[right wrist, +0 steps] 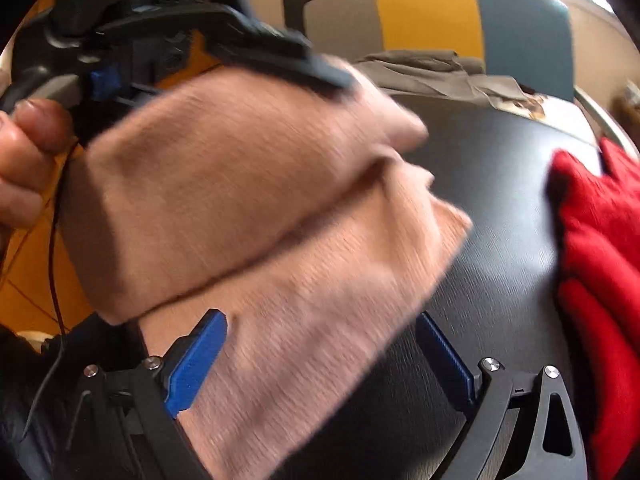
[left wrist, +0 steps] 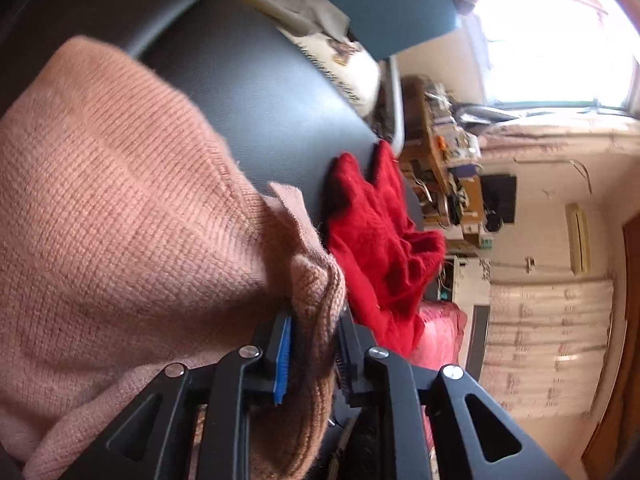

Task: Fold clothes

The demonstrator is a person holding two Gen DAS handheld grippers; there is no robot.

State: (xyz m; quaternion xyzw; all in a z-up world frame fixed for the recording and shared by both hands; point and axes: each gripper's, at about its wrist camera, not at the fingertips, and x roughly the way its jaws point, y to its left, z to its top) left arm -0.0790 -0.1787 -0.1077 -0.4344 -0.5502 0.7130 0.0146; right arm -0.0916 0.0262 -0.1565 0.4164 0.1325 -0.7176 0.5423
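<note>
A pink knit sweater hangs bunched over a black table. My left gripper is shut on a thick fold of its edge. In the right wrist view the same sweater is doubled over and blurred. The left gripper bites its top edge, held by a person's hand. My right gripper is open wide, its blue pads on either side of the sweater's lower layer without pinching it. A red sweater lies crumpled at the table's right edge.
Grey cloth is heaped at the back of the table, before a chair back in grey, yellow and teal. Bare black tabletop separates the pink and red sweaters. Cluttered shelves stand beyond the table.
</note>
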